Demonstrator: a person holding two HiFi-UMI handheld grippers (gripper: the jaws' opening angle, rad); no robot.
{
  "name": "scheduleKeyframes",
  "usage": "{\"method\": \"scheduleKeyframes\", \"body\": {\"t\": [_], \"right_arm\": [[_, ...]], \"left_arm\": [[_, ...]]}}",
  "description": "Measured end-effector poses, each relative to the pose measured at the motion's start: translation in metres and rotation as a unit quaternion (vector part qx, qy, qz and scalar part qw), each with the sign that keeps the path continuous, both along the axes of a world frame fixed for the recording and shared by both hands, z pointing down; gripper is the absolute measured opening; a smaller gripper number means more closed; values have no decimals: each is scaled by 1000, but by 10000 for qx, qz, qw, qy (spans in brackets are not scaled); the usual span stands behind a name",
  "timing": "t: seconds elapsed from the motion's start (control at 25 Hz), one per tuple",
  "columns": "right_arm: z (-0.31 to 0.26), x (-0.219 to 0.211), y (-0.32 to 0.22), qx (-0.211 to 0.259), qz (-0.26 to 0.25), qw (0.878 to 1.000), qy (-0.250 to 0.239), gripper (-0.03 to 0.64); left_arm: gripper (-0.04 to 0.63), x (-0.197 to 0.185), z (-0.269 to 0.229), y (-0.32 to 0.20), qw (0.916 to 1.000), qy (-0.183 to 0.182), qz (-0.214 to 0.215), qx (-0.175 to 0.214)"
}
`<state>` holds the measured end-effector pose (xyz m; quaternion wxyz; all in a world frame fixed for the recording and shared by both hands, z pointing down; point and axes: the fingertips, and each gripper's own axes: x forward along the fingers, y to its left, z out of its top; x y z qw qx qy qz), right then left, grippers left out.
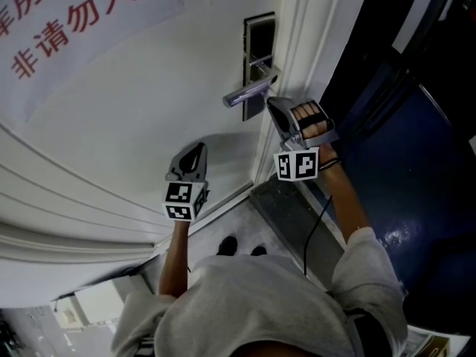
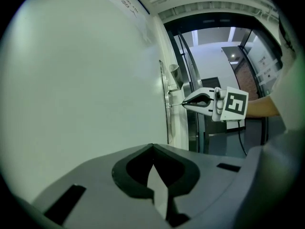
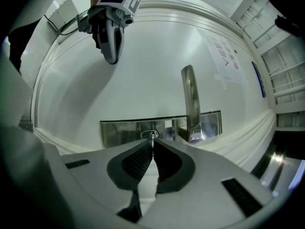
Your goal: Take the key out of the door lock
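A steel lock plate [image 1: 258, 32] with a lever handle [image 1: 249, 93] sits at the edge of a white door [image 1: 149, 103]. In the right gripper view, my right gripper [image 3: 152, 145] is shut on a small metal key [image 3: 152, 136], whose blade reaches the keyhole in the lock plate [image 3: 121, 130]. The left gripper view shows that right gripper [image 2: 186, 103] from the side, with the thin key [image 2: 176, 104] bridging its tip and the plate. My left gripper [image 1: 199, 148] hangs lower left of the handle, close to the door, shut and holding nothing.
The white door frame [image 1: 297, 58] runs right beside the lock. Beyond it lies a dark blue space [image 1: 416, 147]. A paper notice with red characters [image 1: 67, 21] is stuck on the door at upper left. The person's feet show on the floor [image 1: 238, 244].
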<state>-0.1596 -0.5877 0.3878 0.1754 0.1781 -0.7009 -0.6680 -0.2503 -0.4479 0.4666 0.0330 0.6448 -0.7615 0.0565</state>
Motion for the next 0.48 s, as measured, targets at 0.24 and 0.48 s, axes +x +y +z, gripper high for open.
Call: {"method": "scheduleKeyframes", "body": {"t": [0.24,0.48], "right_arm": [[-3,14,6,-87,30,9999,-121,29],[-4,26,6,-770,142,9954,-544,29]], "left_arm": [[17,7,0,-5,10000,-3,78,-6],[17,12,-1,-10,9999,-5,163,22]]}}
